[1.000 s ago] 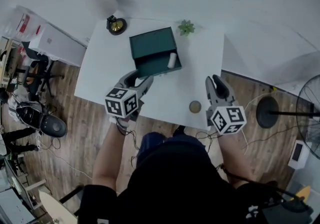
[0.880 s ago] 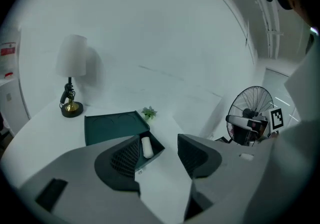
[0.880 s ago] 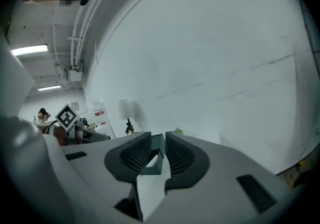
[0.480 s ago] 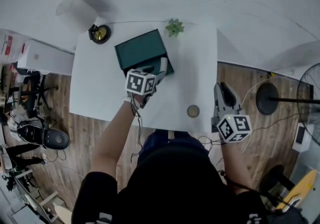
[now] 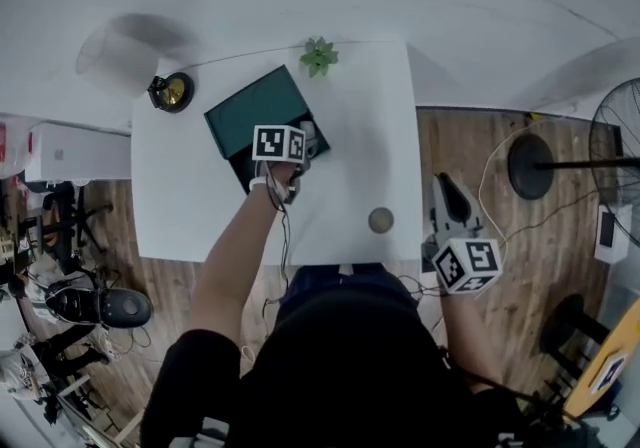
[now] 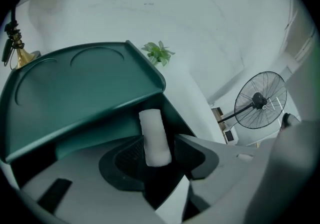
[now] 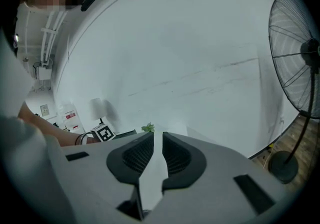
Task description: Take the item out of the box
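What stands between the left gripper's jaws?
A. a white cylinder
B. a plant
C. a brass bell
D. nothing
A: the left gripper has the white cylinder, in the green box, between its jaws. The jaws have just been closing, and a gap shows at one pad.

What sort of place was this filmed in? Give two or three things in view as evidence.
Probably a workshop or lab room, not a home: a plain white table on a wooden floor, a pedestal fan, and office chairs crowded at the left.
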A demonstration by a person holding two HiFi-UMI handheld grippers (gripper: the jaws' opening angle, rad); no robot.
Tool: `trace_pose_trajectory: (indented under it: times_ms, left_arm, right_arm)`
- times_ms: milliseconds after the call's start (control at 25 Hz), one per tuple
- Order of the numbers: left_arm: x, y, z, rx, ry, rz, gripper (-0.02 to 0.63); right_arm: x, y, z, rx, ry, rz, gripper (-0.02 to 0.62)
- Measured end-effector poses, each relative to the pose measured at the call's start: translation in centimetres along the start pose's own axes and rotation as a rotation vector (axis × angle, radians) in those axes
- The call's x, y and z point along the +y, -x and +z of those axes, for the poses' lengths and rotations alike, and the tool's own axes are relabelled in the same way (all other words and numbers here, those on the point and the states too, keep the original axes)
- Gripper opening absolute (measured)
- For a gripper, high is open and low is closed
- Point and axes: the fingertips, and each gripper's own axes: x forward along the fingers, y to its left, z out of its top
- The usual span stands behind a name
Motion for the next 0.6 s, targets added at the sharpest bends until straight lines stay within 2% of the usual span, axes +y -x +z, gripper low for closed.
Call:
trace_pose_trajectory:
  times_ms: [240, 440, 600]
  left_arm:
    - [0.1, -1.4, -0.7, 0.072, -0.023, 0.03, 0.144]
    - [-0.3, 0.1, -0.5, 0.065, -0.074, 0.048, 0.132]
    - [-0.6, 2.7, -0.8, 0.021, -0.096, 0.065, 0.13]
  right_arm:
    - [-1.0, 1.1, -0.6, 0.001, -0.017, -0.02, 0.052]
    - [-0.5, 0.9, -0.9, 0.011, -0.01, 0.018, 0.048]
    - [0.9, 0.3, -1.1, 0.025, 0.001, 0.077, 0.048]
